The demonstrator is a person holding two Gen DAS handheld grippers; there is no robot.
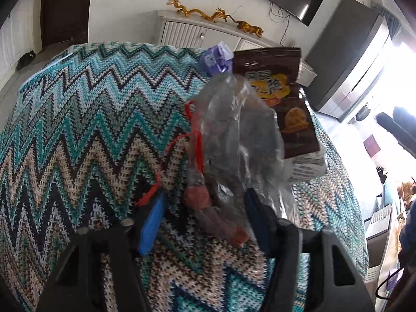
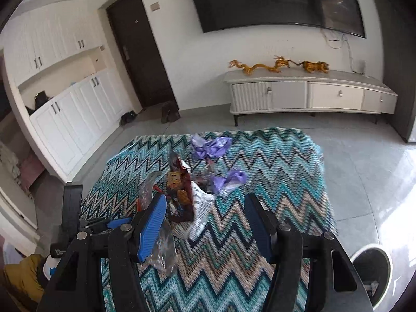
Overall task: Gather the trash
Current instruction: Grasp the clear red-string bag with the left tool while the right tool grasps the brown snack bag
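L gripper jaws apart round clear wrapper, no squeeze seen; R gripper open, empty, over rug.

The rug has a zigzag pattern in teal, beige, white and dark blue. A dark brown snack bag shows orange print; crumpled wrappers are purple.

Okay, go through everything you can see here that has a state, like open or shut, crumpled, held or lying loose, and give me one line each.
left gripper: jaws apart around the clear plastic wrapper, grip uncertain
right gripper: open, holding nothing
brown snack bag: torn open, lying on the zigzag cloth
purple wrappers: crumpled, loose on the cloth
trash bin: open-topped, on the floor
dark door: shut
cabinet drawers: shut
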